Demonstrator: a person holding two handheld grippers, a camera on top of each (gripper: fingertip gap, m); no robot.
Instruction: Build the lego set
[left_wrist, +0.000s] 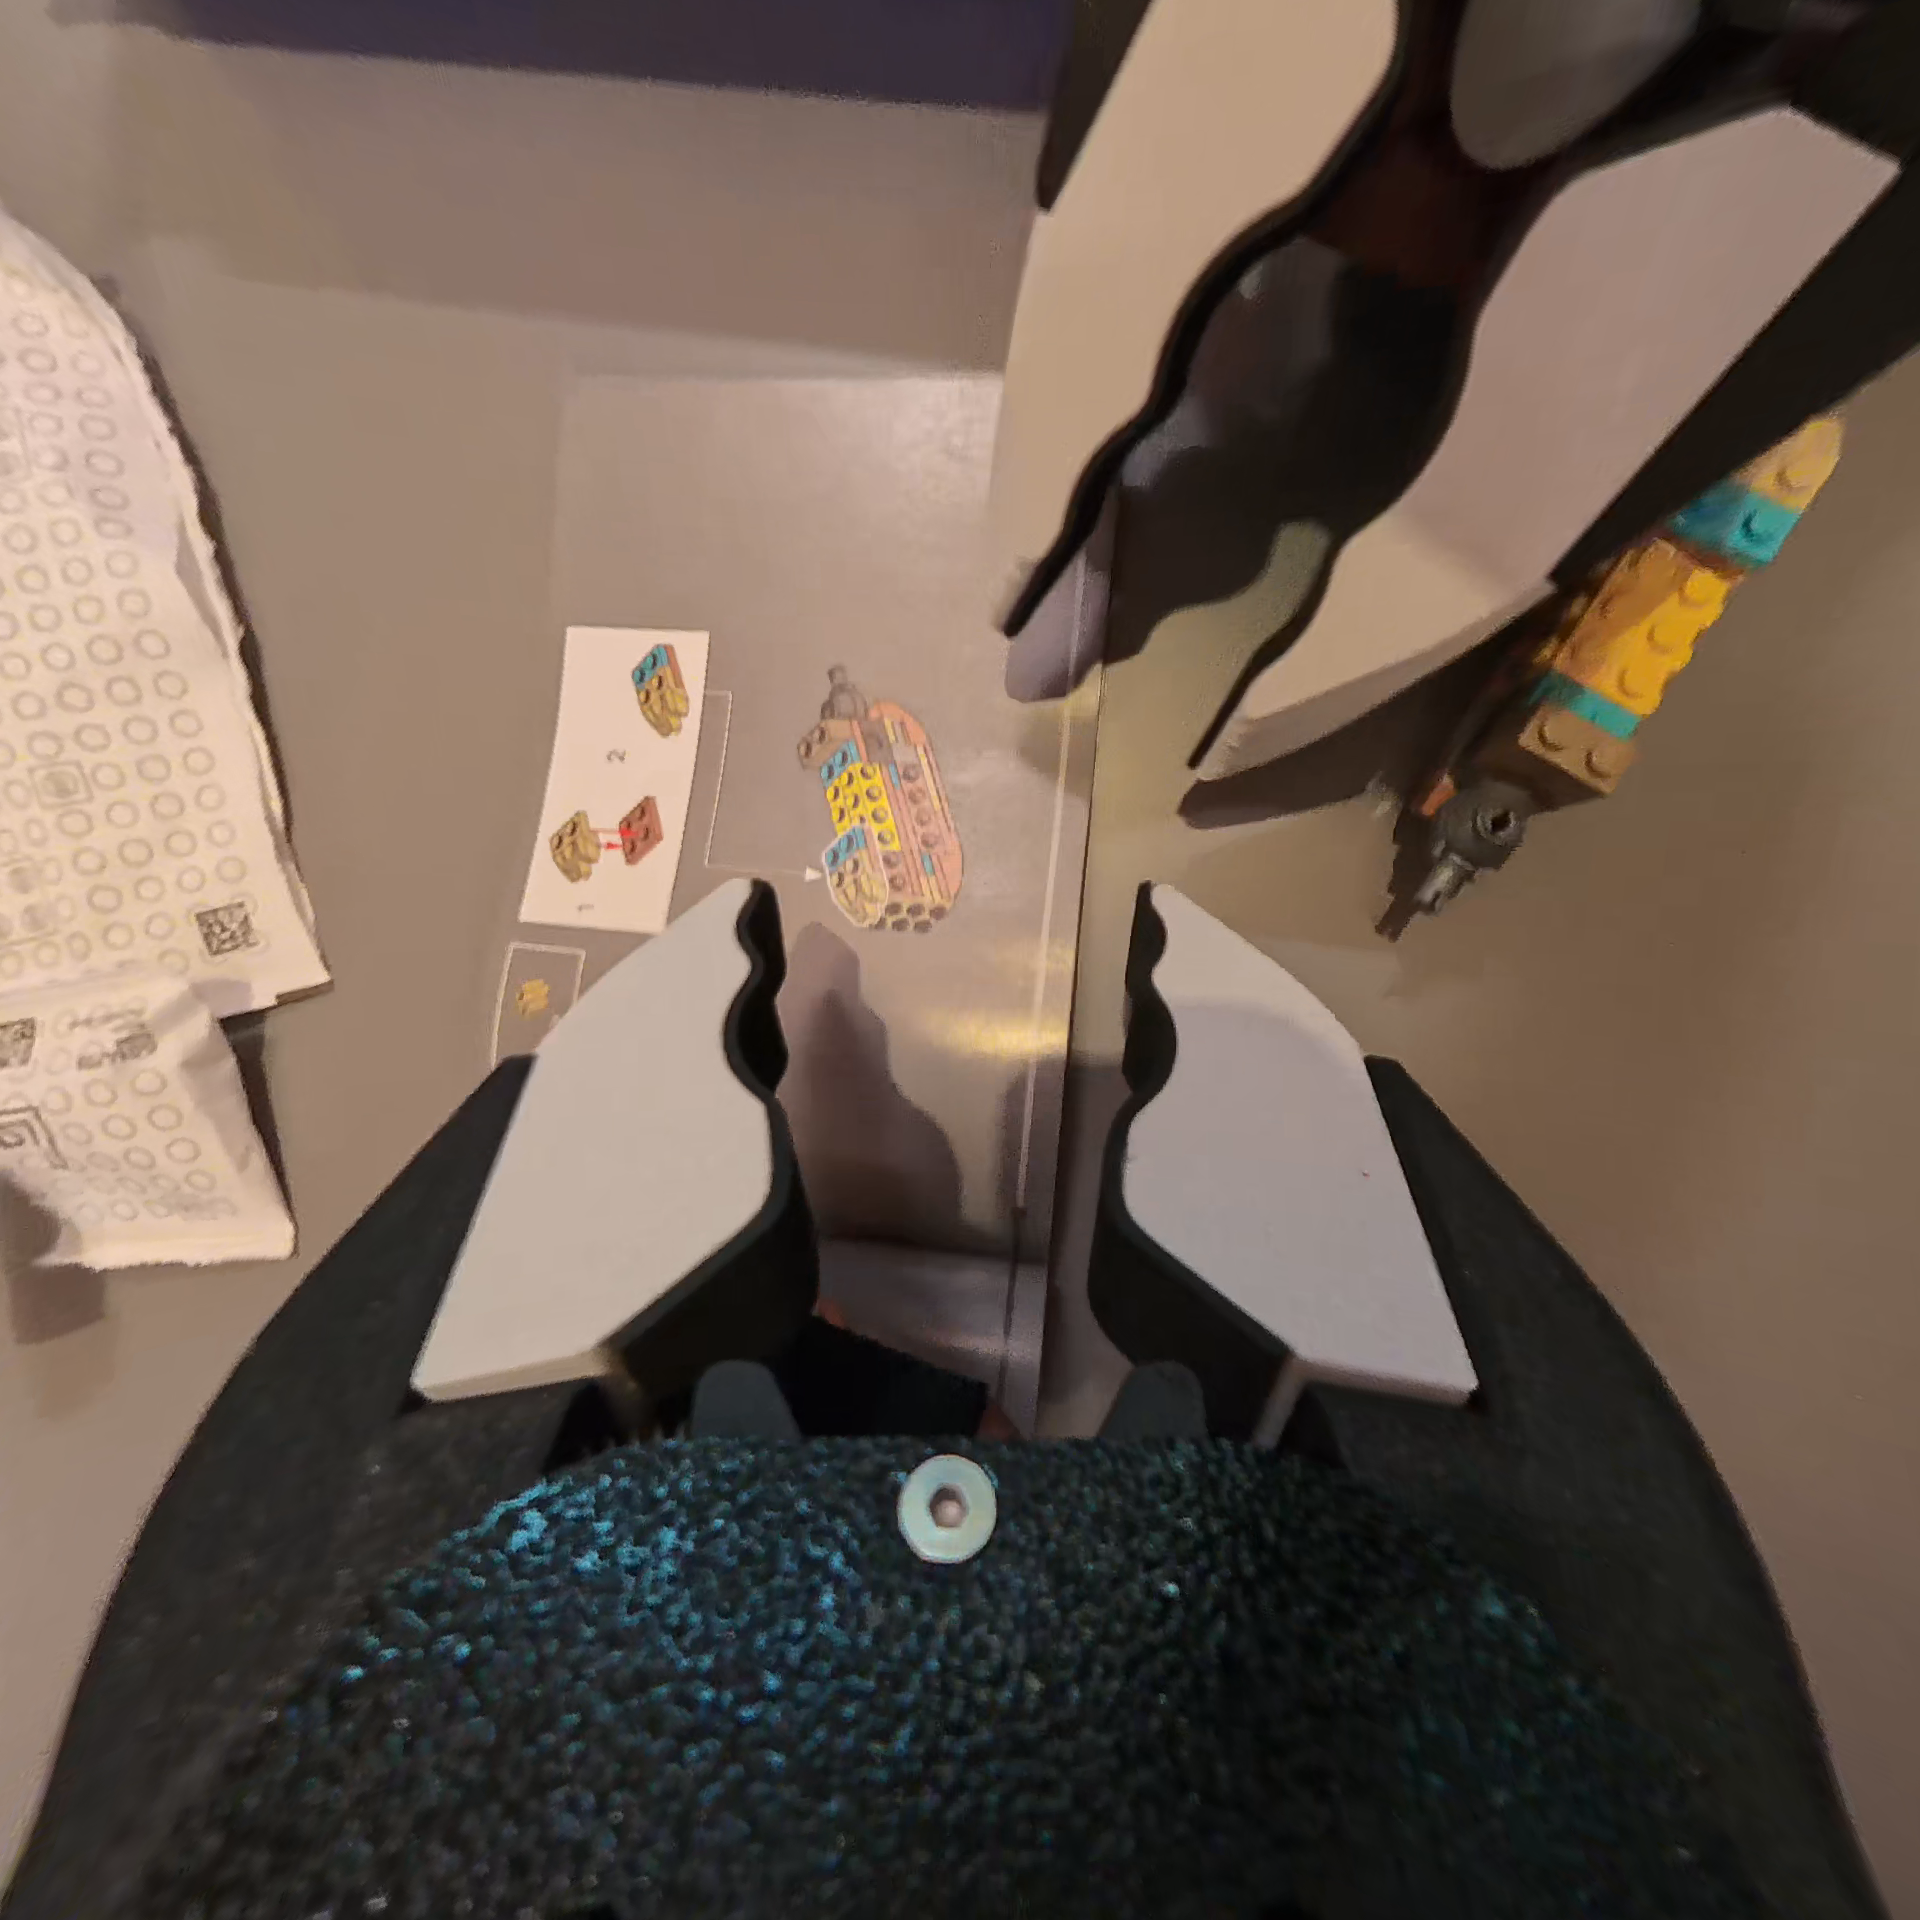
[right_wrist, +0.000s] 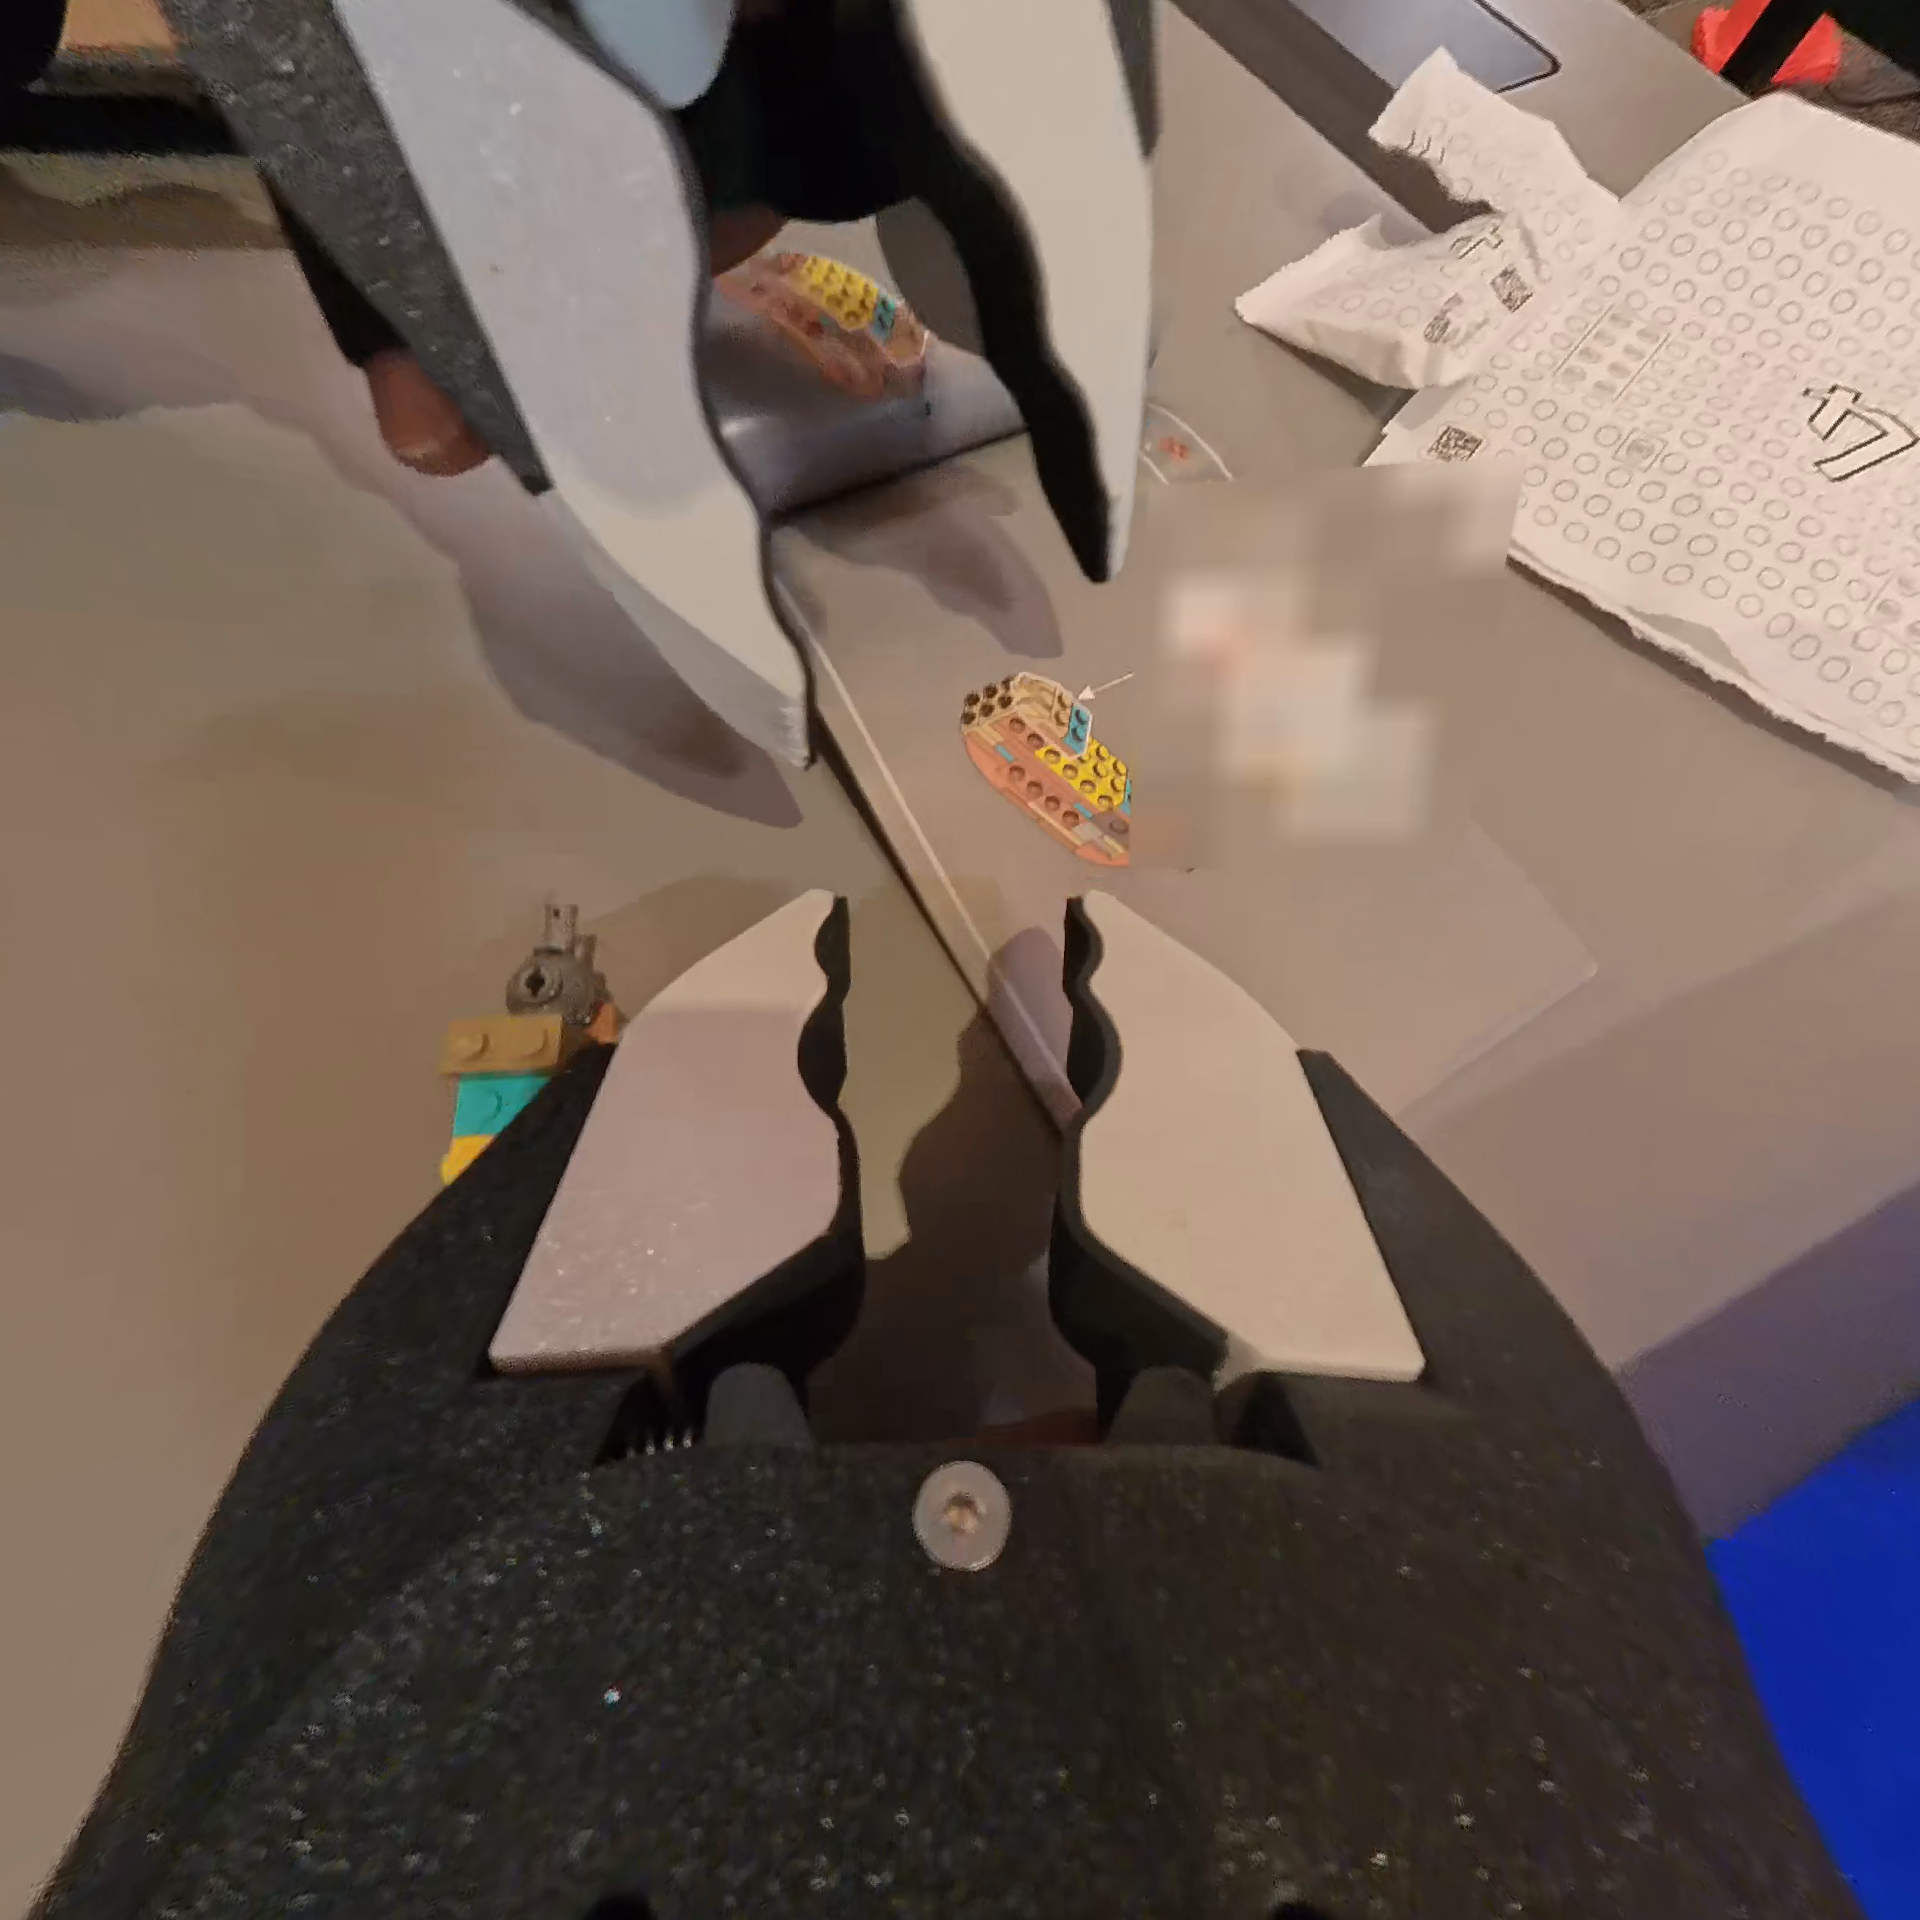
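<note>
A big grey table (left_wrist: 364, 499) fills both views. On it lies an open instruction book (left_wrist: 831, 582) with small pictures, and torn white paper bags (left_wrist: 114, 727) sit beside it. Only the right wrist view shows a blue patch (right_wrist: 1839, 1621) past the table's edge. The left gripper (left_wrist: 951, 894) and the right gripper (right_wrist: 956, 904) both hang over the book, jaws apart, holding nothing. The little lego model (left_wrist: 1621, 665), yellow, teal and brown, lies on the table just beside the book.
</note>
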